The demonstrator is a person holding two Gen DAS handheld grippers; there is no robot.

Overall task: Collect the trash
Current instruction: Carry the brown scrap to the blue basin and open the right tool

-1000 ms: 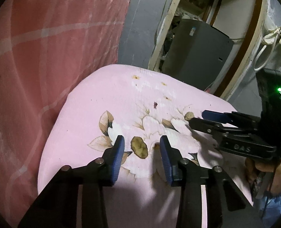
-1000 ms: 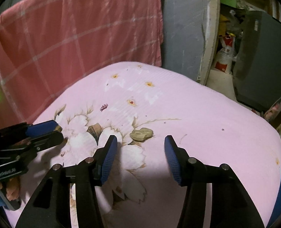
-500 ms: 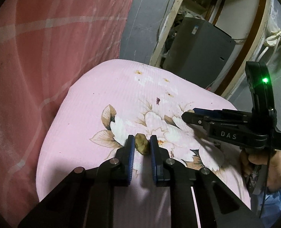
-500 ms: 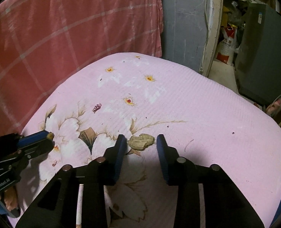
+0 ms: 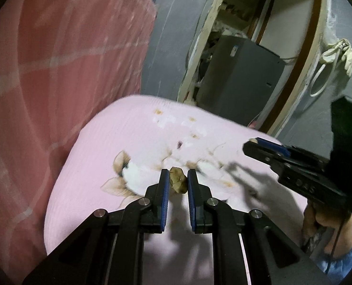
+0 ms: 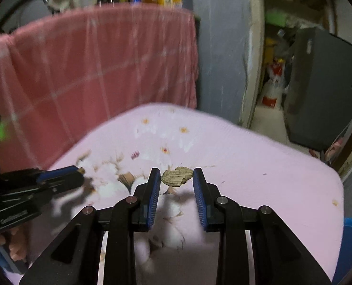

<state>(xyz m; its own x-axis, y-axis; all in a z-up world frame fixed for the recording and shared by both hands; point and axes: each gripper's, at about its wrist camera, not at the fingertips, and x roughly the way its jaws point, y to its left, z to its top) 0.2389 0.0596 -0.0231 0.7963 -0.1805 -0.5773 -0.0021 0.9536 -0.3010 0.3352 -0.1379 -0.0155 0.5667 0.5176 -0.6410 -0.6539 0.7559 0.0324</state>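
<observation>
Brown, dry and crumpled: both trash scraps look brittle and light, so the main risk is one crumbling or slipping out mid-carry.

Left scrap (image 5: 177, 183) sits between the left gripper (image 5: 178, 185) pads at the very tips, above the pink floral cushion (image 5: 133, 137). Fingers (image 5: 164, 190) are narrowed to a small gap and appear to pinch it. Grip is only at the tip, so a tilt or jolt could drop it back on the cushion.

Right scrap (image 6: 176, 176) is between the right gripper (image 6: 176, 182) tips. Fingers (image 6: 153, 194) are partly spread; the scrap touches the left pad and reaches close to the right one, but contact there is unclear. Cannot tell if it is actually clamped or just bridged. Lifting now could leave it behind or flick it off the cushion's edge.

Both views are motion-blurred, so fast moves add to the drop risk. No bin is in view. The brown floral print could be mistaken for more trash.
</observation>
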